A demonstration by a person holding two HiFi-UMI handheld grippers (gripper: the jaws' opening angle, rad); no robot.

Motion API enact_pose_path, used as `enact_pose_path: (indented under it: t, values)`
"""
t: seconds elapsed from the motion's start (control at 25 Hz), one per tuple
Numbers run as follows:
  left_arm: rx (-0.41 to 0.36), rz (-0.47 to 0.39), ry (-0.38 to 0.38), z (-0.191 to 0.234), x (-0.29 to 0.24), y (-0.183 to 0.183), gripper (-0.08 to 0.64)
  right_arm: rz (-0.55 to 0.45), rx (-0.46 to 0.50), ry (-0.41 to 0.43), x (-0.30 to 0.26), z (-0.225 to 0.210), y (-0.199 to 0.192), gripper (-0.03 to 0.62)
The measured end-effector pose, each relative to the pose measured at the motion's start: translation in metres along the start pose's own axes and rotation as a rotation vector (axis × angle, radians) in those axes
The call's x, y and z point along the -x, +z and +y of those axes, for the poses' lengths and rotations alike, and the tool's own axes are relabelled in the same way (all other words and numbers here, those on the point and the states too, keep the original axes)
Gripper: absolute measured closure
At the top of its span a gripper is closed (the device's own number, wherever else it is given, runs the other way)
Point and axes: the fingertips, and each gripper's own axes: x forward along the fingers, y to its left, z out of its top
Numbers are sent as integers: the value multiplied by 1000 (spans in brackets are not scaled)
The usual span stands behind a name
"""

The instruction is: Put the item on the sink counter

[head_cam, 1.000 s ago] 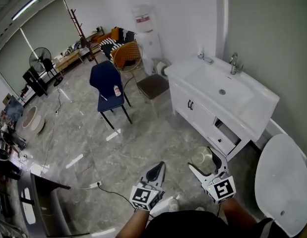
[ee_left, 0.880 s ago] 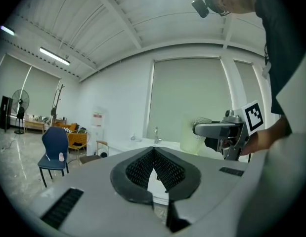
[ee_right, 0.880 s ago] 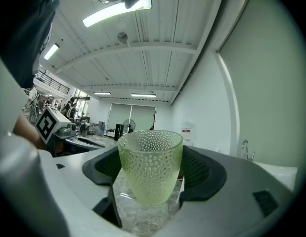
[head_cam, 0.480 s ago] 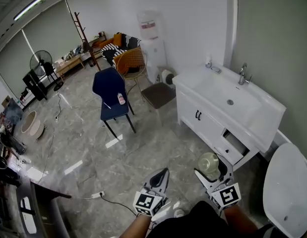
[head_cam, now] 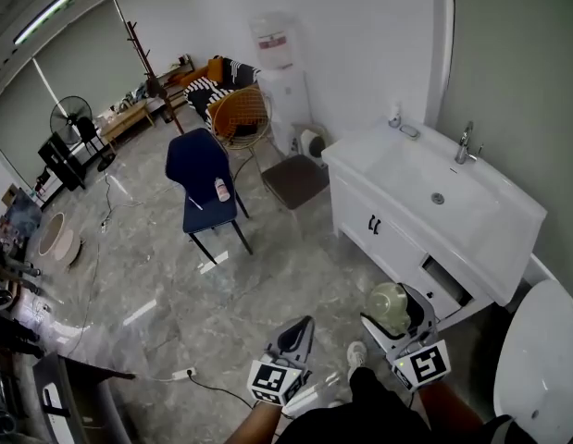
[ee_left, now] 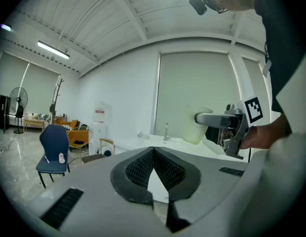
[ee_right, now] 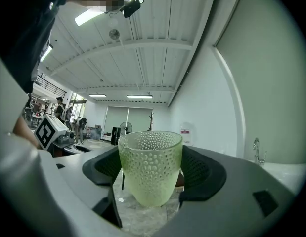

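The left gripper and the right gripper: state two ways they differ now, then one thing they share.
The left gripper's jaws are shut together, while the right gripper's stand apart. The left gripper holds nothing; the right gripper grips an upright green dimpled cup. Both have black ribbed pads and a marker cube.

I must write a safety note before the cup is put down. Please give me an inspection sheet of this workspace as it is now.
Surface: white sink counter, basin empty; faucet and pump bottle at the back.
Job's things: green dimpled glass cup, upright, not yet on the counter.
Clutter: vanity drawer partly open; small bottle on blue chair.
Grippers: right gripper shut on the cup; left gripper shut, empty.
Cables: cable and power strip on the floor.
Surroundings: toilet, water dispenser, standing fan.
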Motion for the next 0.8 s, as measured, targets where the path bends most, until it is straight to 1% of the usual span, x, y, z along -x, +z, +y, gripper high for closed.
enact_pose_path:
  t: [0.16,0.24,0.4,0.6,0.8]
  values:
    - [-51,42,11,21,-47,0,546,6,-12,15,-40,-40,-11,212]
    - [-40,44,18,31,-71,5,546,7,-24,18,-56,-61,-13,212]
    - [-3,18,34,48,-123,20,546,9,-38,18,-87,-102,-19,212]
    - [15,23,11,58,-183,29,548,25,-44,26,-114,-147,-29,212]
    - [18,30,8,70,-222,31,546,36,-49,28,-132,-178,-40,212]
